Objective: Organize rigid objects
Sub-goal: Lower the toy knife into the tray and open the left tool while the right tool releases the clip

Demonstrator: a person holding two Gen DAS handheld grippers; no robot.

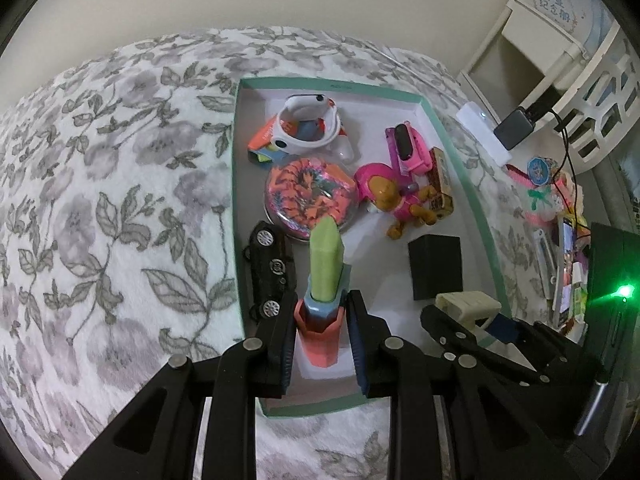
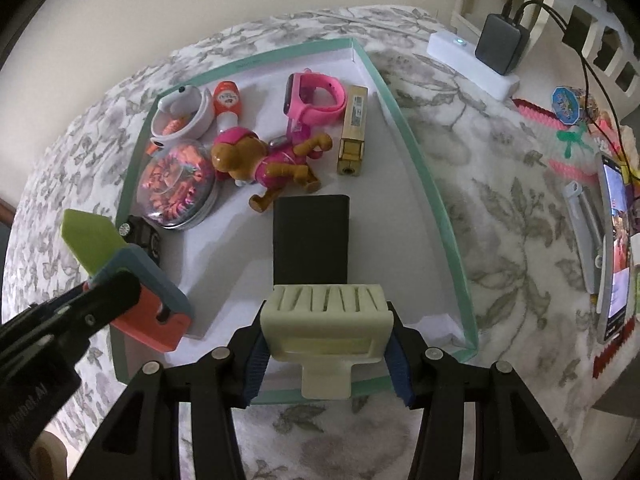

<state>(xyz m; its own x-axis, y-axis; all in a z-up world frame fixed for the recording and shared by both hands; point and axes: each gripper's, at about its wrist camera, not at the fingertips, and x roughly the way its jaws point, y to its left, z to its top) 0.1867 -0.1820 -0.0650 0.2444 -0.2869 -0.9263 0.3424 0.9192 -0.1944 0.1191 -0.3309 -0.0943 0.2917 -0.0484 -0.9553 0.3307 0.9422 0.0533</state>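
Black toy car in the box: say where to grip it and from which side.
Grip the black toy car across its narrow body, between the wheels, coming from above. It lies on its side along the box's left wall, wheels facing the round tin, so a sideways approach is blocked.

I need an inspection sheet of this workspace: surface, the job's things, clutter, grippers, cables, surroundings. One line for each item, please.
Surface: floral blanket under a shallow box with a green rim.
Job's things: in the box lie a black toy car, round tin, white watch, pink watch, toy dog, gold lighter, black block.
Clutter: colourful small items beside the box, on its right.
Grippers: left gripper shut on a green-tipped orange toy; right gripper shut on a cream plastic piece; both over the box.
Cables: black cables run from a charger on a white power strip.
Surroundings: plain wall, white shelf.
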